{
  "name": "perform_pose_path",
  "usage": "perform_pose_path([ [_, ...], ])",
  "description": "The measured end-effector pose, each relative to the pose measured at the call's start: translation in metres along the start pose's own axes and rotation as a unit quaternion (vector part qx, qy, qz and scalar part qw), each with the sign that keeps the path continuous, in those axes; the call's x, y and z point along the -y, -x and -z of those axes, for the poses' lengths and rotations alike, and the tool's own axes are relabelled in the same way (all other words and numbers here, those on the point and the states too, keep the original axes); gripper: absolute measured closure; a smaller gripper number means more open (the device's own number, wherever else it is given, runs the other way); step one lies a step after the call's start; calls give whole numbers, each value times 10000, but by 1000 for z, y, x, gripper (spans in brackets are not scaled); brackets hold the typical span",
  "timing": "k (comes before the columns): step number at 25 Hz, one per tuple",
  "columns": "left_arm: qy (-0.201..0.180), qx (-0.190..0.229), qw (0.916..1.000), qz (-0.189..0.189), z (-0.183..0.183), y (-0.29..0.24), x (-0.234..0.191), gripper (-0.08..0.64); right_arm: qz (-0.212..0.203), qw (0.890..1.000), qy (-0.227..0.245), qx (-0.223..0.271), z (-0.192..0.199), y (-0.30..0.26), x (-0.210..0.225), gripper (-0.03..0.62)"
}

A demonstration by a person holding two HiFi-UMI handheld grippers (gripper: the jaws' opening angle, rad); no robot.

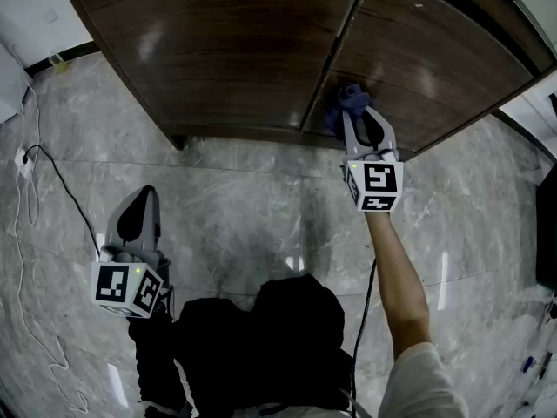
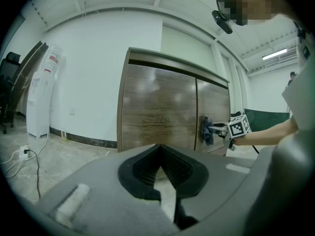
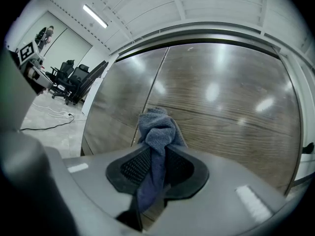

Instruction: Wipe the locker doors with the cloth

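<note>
The locker has two dark wood doors, a left one (image 1: 218,50) and a right one (image 1: 435,68). My right gripper (image 1: 354,118) is shut on a blue cloth (image 1: 345,103) and holds it against the right door, just beside the seam. In the right gripper view the cloth (image 3: 157,127) bunches out past the jaws, touching the right door (image 3: 231,107). My left gripper (image 1: 139,214) hangs low at the left over the floor, well away from the locker, shut with nothing in it. In the left gripper view its jaws (image 2: 159,146) point at the locker, with the cloth (image 2: 205,129) in sight.
A white cable and plug (image 1: 26,159) lie on the grey marble floor at the left. A white appliance (image 2: 42,97) stands by the wall left of the locker. Office chairs (image 3: 74,80) stand further off. A dark object (image 1: 548,225) sits at the right edge.
</note>
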State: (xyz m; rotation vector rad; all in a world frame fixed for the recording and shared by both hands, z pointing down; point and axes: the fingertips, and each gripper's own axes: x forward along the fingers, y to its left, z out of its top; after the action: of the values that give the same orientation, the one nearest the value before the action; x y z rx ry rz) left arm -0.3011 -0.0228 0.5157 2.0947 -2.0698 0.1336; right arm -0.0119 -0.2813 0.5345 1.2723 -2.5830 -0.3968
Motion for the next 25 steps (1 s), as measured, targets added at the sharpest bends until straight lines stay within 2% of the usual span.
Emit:
perform_pose_path([
  [19, 130, 49, 9996, -260, 5, 23, -32, 557, -501, 9986, 85, 149, -29, -37, -71, 505],
  [25, 165, 43, 9992, -353, 7, 30, -44, 557, -706, 9974, -39, 155, -36, -51, -101, 504],
])
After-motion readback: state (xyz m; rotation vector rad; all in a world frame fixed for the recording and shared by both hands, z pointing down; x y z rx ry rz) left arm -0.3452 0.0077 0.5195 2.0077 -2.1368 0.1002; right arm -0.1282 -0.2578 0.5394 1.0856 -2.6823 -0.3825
